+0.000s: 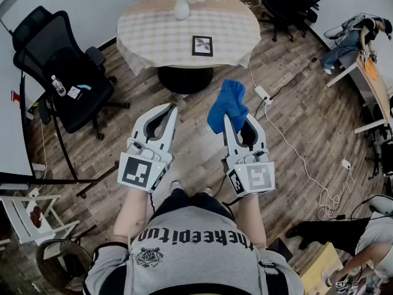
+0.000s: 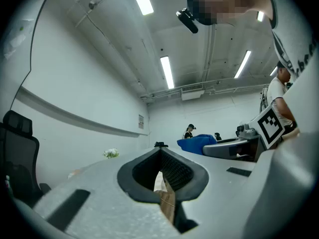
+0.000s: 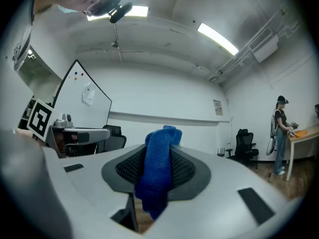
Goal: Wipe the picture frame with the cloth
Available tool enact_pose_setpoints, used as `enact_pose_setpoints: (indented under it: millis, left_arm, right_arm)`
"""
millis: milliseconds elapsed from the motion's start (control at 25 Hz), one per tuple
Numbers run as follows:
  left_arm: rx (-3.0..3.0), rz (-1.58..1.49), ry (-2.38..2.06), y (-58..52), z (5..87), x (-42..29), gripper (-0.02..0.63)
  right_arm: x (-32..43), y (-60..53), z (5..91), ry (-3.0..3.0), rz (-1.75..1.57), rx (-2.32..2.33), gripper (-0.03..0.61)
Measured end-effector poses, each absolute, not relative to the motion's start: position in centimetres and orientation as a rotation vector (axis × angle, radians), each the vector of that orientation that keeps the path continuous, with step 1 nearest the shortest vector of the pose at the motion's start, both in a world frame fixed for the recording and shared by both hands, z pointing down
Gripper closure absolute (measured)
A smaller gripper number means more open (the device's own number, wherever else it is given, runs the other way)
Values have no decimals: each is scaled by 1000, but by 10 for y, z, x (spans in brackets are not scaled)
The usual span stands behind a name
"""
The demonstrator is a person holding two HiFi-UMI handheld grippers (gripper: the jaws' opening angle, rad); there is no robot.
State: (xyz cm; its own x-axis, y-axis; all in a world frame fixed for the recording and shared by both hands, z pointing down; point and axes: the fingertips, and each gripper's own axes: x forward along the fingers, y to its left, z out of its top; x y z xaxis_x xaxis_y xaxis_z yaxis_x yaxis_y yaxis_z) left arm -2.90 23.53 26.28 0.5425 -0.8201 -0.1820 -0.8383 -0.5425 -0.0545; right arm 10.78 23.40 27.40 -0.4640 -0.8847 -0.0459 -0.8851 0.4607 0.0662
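- The right gripper (image 1: 233,123) has its tips buried under the blue cloth (image 1: 226,104) in the head view. Its own view shows the jaws clamped on the cloth.
- The left gripper (image 1: 171,109) is pinched closed on nothing and held beside the right one. Both point toward the round table (image 1: 150,34).
- The picture frame (image 1: 202,45) sits on that table, well apart from both grippers, and only the head view catches it.

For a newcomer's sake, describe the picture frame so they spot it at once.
Find the round table with the checked cover. Near its front edge sits the picture frame: square and dark-rimmed, unlike the white vase at the far side.
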Motion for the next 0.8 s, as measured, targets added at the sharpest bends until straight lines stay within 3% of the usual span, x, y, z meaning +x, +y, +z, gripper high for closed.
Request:
enact_pose_setpoints:
  millis: [800]
  left_arm:
    - [-2622, 228, 1410, 239, 253, -42, 597]
  right_arm:
    - [97, 240, 269, 2655, 150, -1636, 453]
